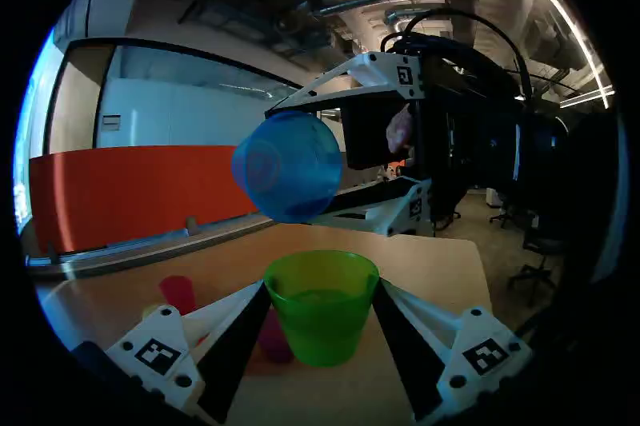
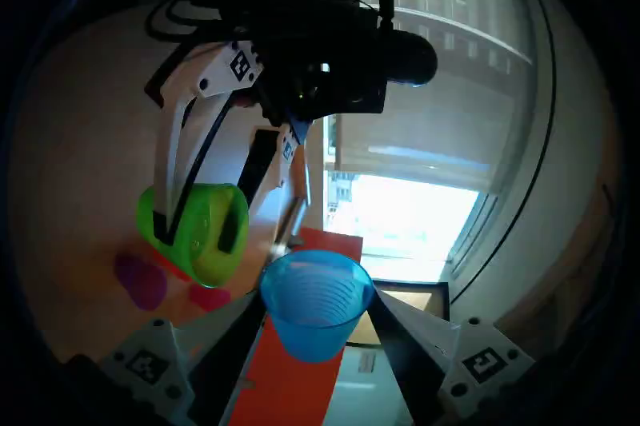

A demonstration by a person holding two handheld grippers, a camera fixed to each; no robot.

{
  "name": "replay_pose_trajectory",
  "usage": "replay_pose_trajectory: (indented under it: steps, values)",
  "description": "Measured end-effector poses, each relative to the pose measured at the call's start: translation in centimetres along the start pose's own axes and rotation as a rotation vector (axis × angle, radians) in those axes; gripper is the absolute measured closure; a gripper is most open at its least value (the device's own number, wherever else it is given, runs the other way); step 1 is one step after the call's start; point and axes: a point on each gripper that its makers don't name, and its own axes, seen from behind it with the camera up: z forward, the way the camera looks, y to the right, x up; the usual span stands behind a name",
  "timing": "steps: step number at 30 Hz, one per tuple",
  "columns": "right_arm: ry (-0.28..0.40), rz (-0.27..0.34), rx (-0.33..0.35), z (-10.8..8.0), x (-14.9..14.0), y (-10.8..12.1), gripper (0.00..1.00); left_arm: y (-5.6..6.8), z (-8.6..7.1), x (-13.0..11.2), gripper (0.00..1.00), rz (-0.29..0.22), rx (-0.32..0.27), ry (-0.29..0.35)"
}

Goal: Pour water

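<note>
In the left gripper view my left gripper [image 1: 322, 322] is shut on a green cup [image 1: 322, 314] held upright above the wooden table [image 1: 432, 266]; liquid shows inside it. Above it hangs a blue cup [image 1: 288, 164], tipped on its side with its bottom towards me, held by the right gripper [image 1: 352, 158]. In the right gripper view my right gripper [image 2: 317, 322] is shut on the blue cup [image 2: 316, 302], whose inside looks empty. Up to the left there, the left gripper [image 2: 200, 226] holds the green cup [image 2: 194, 232].
A red cup [image 1: 178, 292], a magenta cup [image 1: 274, 338] and a yellowish one [image 1: 152, 310] stand on the table behind my left fingers; the magenta cup [image 2: 141, 280] and red cup [image 2: 210, 296] also lie below the green cup. An orange wall panel [image 1: 136, 190] runs along the far side.
</note>
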Motion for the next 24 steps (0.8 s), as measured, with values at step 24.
replay_pose_trajectory:
  steps: [24]
  values:
    - [0.023,0.580,-0.089,-0.4,-1.4,-0.6,0.09,-0.2,-0.4,-0.3,0.14,0.003,0.011,-0.010]
